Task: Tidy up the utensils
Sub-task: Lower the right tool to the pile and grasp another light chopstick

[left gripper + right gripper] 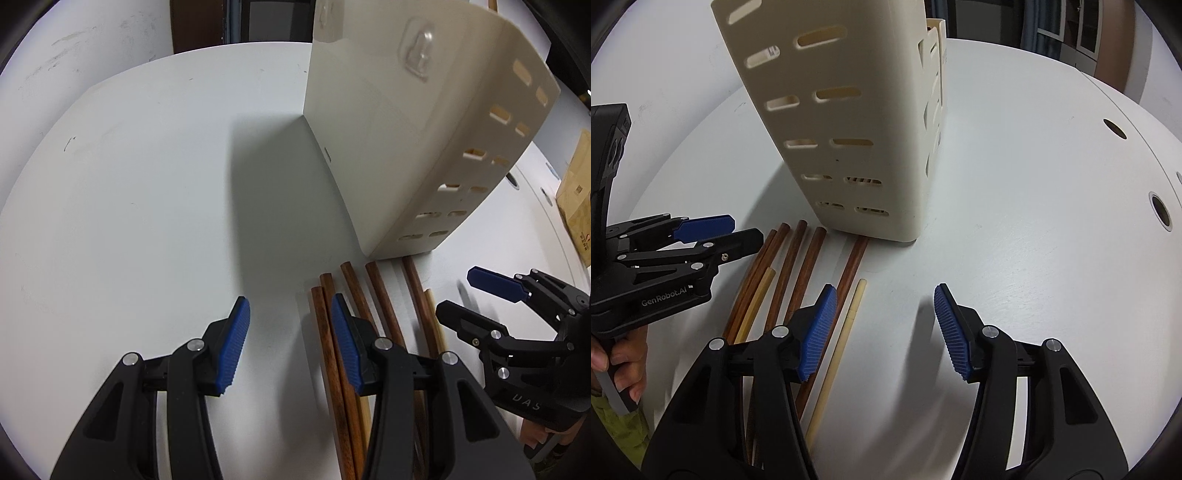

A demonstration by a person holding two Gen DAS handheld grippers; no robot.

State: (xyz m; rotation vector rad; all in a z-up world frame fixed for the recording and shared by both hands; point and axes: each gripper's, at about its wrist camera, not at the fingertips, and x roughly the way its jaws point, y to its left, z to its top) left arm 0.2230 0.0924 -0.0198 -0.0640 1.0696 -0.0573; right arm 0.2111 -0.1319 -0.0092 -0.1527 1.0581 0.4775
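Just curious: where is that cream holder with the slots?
In both wrist views the holder stands upright on the white table, just behind the chopsticks' far ends.

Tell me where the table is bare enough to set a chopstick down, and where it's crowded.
Bare: the table left of the cream holder, and the stretch right of it out to the round holes. Crowded: just in front of the holder, where the chopsticks lie side by side.
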